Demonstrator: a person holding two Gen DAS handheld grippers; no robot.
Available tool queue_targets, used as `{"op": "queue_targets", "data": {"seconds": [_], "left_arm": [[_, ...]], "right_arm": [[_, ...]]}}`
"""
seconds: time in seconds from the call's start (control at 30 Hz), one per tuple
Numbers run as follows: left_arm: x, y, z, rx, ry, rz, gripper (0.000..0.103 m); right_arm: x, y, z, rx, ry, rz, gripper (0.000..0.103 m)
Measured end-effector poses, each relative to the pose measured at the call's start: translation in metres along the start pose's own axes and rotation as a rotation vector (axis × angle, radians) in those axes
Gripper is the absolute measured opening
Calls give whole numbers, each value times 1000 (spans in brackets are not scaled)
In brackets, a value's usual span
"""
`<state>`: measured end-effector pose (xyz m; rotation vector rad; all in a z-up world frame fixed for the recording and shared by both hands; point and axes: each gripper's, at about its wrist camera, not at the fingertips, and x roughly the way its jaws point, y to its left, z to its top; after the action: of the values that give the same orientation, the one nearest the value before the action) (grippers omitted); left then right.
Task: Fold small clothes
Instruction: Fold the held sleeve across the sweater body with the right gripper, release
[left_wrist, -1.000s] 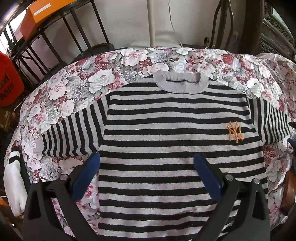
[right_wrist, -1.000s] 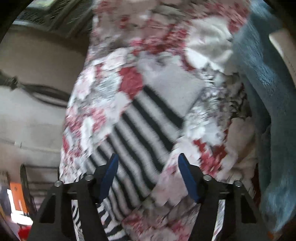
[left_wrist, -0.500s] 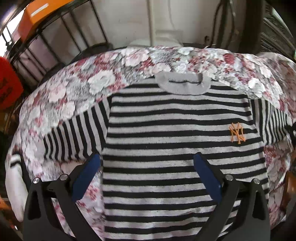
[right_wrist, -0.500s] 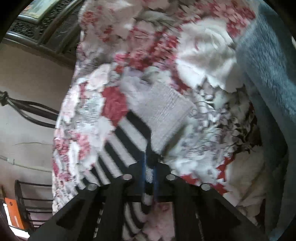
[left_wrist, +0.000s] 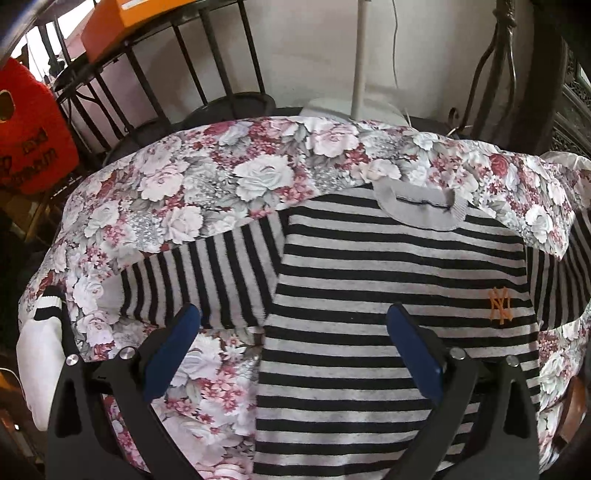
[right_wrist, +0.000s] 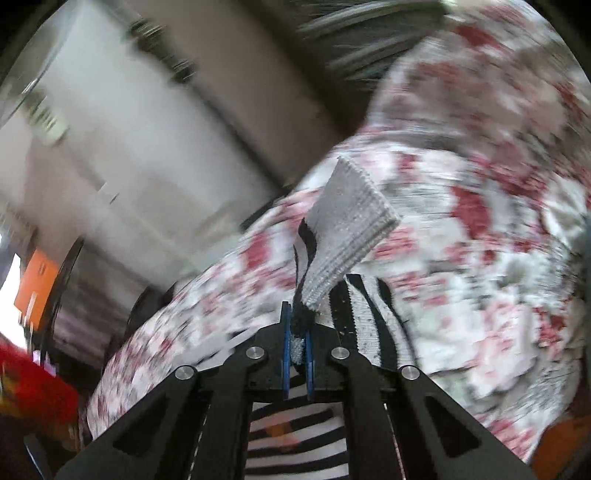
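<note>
A small black and grey striped sweater (left_wrist: 388, 288) with a grey collar and an orange NY logo lies flat on a floral cloth (left_wrist: 221, 177). Its left sleeve (left_wrist: 199, 280) stretches out to the left. My left gripper (left_wrist: 295, 343) is open above the sweater's lower left part, holding nothing. My right gripper (right_wrist: 296, 343) is shut on the sweater's other sleeve just below its grey ribbed cuff (right_wrist: 351, 225), and the cuff stands lifted off the cloth. The right wrist view is blurred.
A white sock with black stripes (left_wrist: 40, 354) hangs at the cloth's left edge. Black metal railings (left_wrist: 207, 74), an orange box (left_wrist: 122, 22) and a red bag (left_wrist: 29, 133) stand behind on the left. A white wall is at the back.
My right gripper closed on the sleeve near its cuff, lifted it and swung it quickly. My left gripper shifted left, so the sweater sits further right in its view.
</note>
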<state>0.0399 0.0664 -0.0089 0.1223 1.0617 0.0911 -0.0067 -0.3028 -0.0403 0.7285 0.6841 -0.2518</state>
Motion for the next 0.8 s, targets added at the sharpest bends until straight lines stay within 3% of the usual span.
{"op": "queue_targets", "data": {"seconds": [0.17,0.4,0.57,0.6,0.67,0.8], "left_arm": [[0,31,-2,-46,5,7,99],[3,72,-10,-104,17,21,99],[14,93,-16,-130,46,50,99],[16,96,-17,-134,53,57,99],[23,104,-18,-154,76,64,99],[27,109,-18,-187,95,30,99]], "right_arm": [[7,77,-36,-191,38,47,7],[47,154,-124,-507,160,19,7],[105,156,-193,-666,401,-34,12],[112,153,-206,-683,445,-45,14],[111,156,-217,-697,469,-37,30],[74,166,-209,-686,446,86,45]]}}
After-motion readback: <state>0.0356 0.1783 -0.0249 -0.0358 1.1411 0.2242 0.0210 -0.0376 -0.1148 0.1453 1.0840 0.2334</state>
